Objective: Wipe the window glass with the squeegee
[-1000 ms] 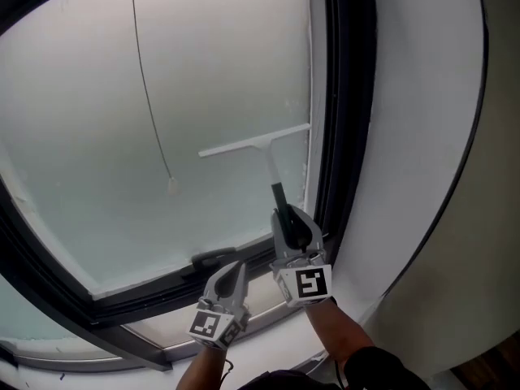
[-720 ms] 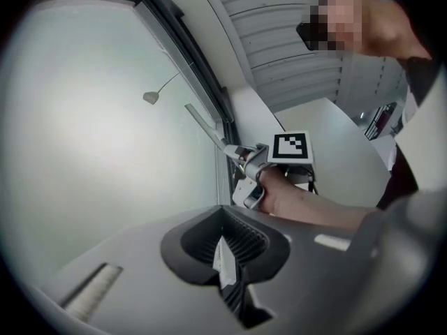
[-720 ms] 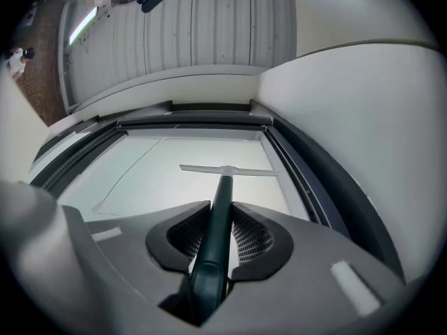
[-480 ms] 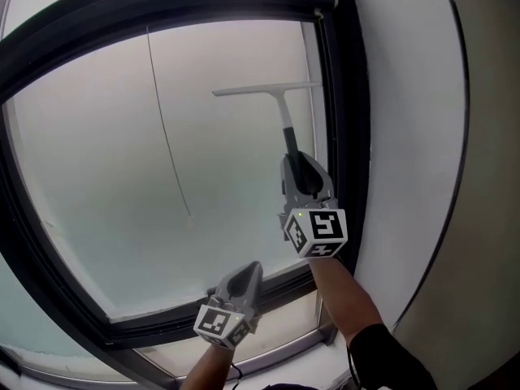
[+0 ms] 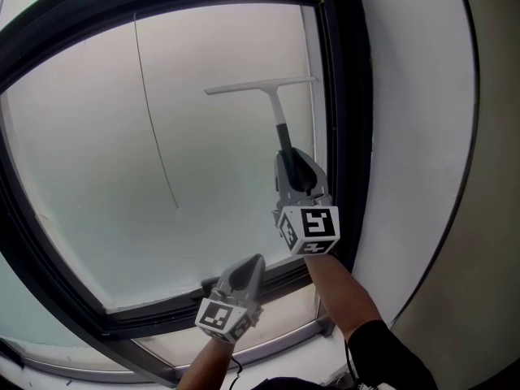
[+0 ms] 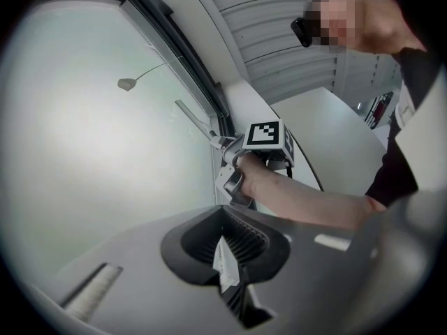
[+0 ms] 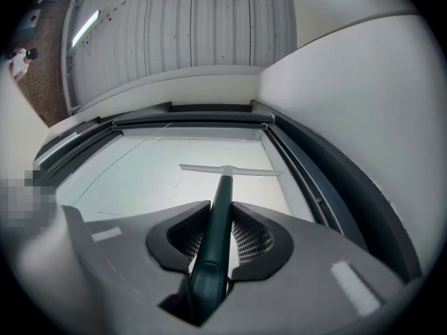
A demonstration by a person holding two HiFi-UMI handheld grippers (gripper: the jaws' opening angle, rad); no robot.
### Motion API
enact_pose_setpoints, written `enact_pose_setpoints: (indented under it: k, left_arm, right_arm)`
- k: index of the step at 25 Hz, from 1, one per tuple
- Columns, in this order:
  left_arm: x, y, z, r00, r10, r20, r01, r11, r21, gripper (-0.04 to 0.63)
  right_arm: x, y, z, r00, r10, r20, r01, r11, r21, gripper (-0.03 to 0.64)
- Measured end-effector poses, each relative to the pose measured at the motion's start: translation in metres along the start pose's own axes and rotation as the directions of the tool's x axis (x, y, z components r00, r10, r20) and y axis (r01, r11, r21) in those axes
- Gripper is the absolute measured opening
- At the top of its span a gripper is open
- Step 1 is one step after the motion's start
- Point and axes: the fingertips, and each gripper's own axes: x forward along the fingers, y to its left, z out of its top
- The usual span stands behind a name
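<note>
While the left tool [image 5: 252, 262] hangs closed and empty by the lower window frame [image 5: 154, 311], the right tool [image 5: 288, 159] stays clamped on the squeegee [image 5: 272, 104], whose blade now sits higher on the window glass [image 5: 106, 161], near its top right corner.

We see wide free glass [image 5: 89, 161] left of squeegee [image 5: 260, 86], crossed only by thin hanging cord [image 5: 156, 136]. Black frame [image 5: 348, 96] hems squeegee's right end, runs close above it, bars way below.
</note>
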Motion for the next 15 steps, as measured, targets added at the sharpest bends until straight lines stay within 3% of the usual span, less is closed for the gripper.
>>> enact_pose_setpoints:
  k: [6, 15]
  left_arm:
    - [-0.001, 0.007, 0.007, 1.0, 0.028, 0.0, -0.028, 0.999, 0.019, -0.002]
    - [-0.014, 0.003, -0.003, 0.999, 0.044, -0.025, -0.044, 0.999, -0.009, -0.002]
  right_arm:
    - [-0.009, 0.001, -0.006, 1.0, 0.009, -0.009, -0.009, 1.0, -0.001, 0.097]
    - [-0.026, 0.004, -0.016, 0.999, 0.004, -0.041, -0.004, 1.0, -0.011, 0.097]
